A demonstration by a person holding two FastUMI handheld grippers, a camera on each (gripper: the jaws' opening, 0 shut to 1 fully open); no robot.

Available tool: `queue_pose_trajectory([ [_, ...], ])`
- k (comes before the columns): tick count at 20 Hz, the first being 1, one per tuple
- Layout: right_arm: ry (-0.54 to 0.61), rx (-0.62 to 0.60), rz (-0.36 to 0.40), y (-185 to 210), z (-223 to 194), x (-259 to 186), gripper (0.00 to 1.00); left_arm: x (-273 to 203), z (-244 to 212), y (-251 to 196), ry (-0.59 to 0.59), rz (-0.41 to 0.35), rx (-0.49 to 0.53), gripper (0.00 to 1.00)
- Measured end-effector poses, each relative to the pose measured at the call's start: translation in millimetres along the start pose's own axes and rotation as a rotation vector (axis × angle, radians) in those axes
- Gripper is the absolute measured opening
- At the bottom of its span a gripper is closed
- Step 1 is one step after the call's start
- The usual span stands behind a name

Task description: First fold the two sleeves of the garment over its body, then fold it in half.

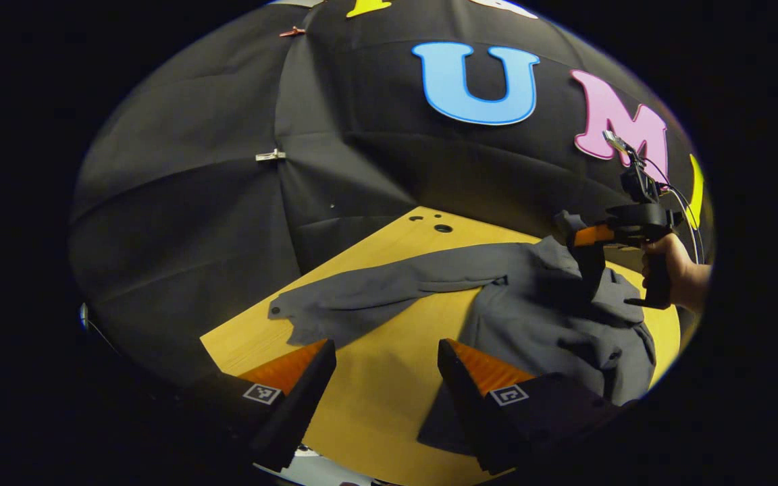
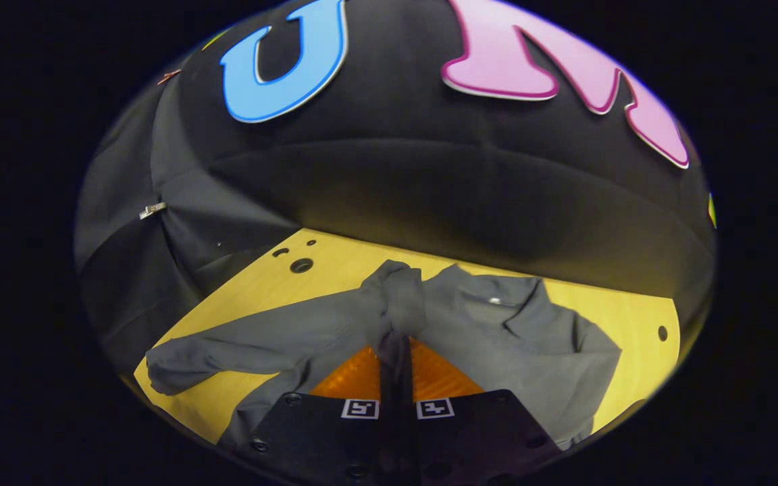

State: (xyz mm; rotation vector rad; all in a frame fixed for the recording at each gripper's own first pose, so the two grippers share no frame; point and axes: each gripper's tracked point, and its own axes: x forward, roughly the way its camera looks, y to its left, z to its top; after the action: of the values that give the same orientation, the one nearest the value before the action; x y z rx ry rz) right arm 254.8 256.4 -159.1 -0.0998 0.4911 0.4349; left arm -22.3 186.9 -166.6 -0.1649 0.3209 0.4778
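So I've got the grey shirt [image 1: 551,310] lying on the yellow table [image 1: 389,398], body bunched toward the right side of the left gripper view. One sleeve [image 1: 375,297] is stretched out flat to the left, its long axis running across the table, with the cuff pointing at the table's left corner. In the right gripper view the collar [image 2: 517,304] sits at the far end, toward the black wall, so the body runs front to back from where I'm holding.

My left gripper [image 1: 387,364] hangs above bare table just in front of the sleeve, jaws wide apart, nothing between them. The right-hand finger overlaps the shirt's near edge in the picture, but I can't tell if it actually touches.

My right gripper [image 2: 396,351] is pinched closed on a lifted wad of fabric [image 2: 399,297], which stands up in a twisted peak off the fingertips. I think it's the other sleeve, can't swear to it. From the left gripper view that gripper is over the shirt's far right side, with my hand [image 1: 669,266] on the handle.
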Motion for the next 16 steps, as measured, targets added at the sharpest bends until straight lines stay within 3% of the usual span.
queue_pose_trajectory([
  [4, 0.052, 0.007, 0.022, 34.5, -26.1, 22.1, 0.10, 11.3, -2.5, 26.1, 0.006, 0.047, -0.029, 0.96],
  [10, 0.105, 0.067, 0.081, 71.6, -46.8, 21.9, 0.39, 8.5, 9.5, 61.9, -0.038, 0.112, -0.004, 0.96],
  [11, 0.114, 0.068, 0.092, 75.4, -48.8, 15.0, 0.49, 8.7, 19.0, 68.7, -0.064, 0.122, 0.025, 0.96],
  [12, 0.113, 0.058, 0.100, 77.8, -49.3, 7.2, 0.52, 13.2, 25.3, 76.3, -0.088, 0.133, 0.063, 0.96],
  [13, 0.106, 0.046, 0.116, 81.5, -48.2, -3.6, 0.66, 15.7, 30.9, 84.9, -0.103, 0.142, 0.090, 0.96],
  [15, 0.095, 0.032, 0.116, 78.7, -46.9, -24.5, 0.81, 21.6, 38.5, 97.0, -0.106, 0.146, 0.079, 0.96],
  [16, 0.096, 0.032, 0.123, 78.2, -47.2, -38.6, 0.97, 25.2, 38.7, 100.2, -0.102, 0.144, 0.056, 0.96],
])
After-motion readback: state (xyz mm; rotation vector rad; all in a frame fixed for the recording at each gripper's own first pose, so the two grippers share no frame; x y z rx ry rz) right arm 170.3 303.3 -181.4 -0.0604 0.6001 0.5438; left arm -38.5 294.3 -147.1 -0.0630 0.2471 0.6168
